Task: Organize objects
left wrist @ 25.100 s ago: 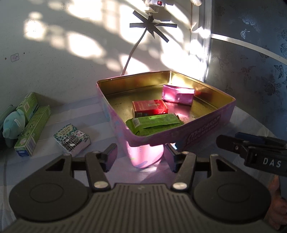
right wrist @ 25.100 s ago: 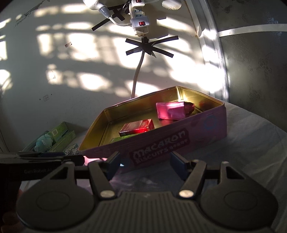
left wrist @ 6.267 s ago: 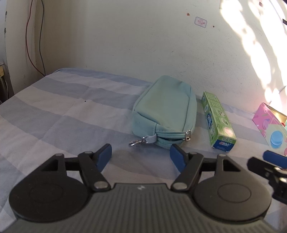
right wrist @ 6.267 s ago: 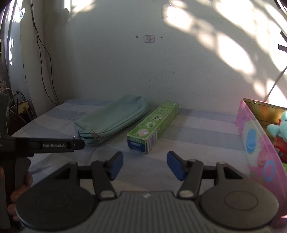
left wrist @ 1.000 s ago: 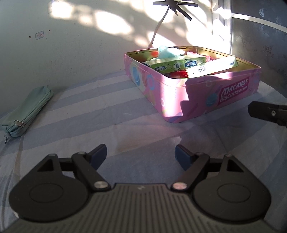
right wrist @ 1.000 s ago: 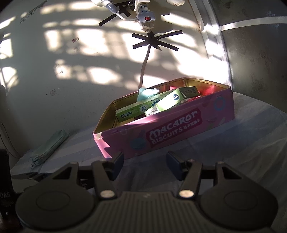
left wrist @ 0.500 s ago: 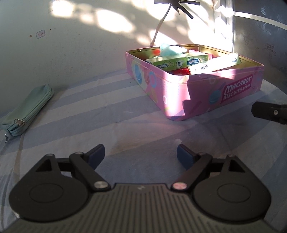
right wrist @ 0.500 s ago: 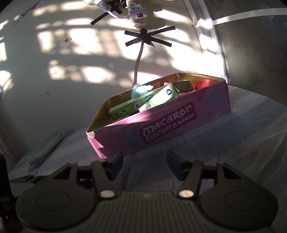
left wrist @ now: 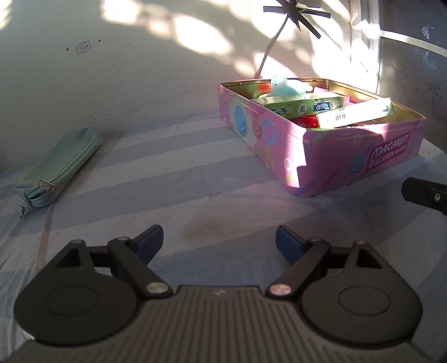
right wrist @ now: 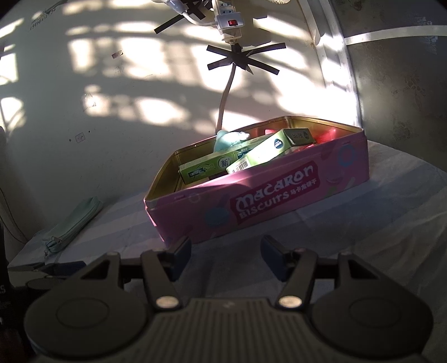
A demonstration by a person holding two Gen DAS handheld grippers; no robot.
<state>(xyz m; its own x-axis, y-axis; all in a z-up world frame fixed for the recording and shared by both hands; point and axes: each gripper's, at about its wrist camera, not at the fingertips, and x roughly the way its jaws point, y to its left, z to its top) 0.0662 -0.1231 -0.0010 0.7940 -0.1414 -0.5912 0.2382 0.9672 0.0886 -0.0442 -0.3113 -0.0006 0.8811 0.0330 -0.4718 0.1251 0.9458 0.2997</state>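
The pink Macaron Biscuits tin (left wrist: 335, 164) stands on the striped cloth, also in the right wrist view (right wrist: 273, 201). It holds two green toothpaste boxes (left wrist: 301, 106) (right wrist: 268, 150), a teal plush toy (left wrist: 287, 86) (right wrist: 229, 139) and red packs. A mint green zip pouch (left wrist: 58, 164) (right wrist: 72, 223) lies far left by the wall. My left gripper (left wrist: 219, 240) is open and empty, well in front of the tin. My right gripper (right wrist: 226, 248) is open and empty, just before the tin's front wall.
A striped cloth (left wrist: 167, 178) covers the surface. A white wall is behind, with a power strip (right wrist: 229, 25) and taped cable (right wrist: 232, 64) above the tin. A grey wall (right wrist: 396, 83) stands at the right.
Both grippers have drawn slightly back and shifted; the tin sits a little further right in the left view. Both stay open and empty.
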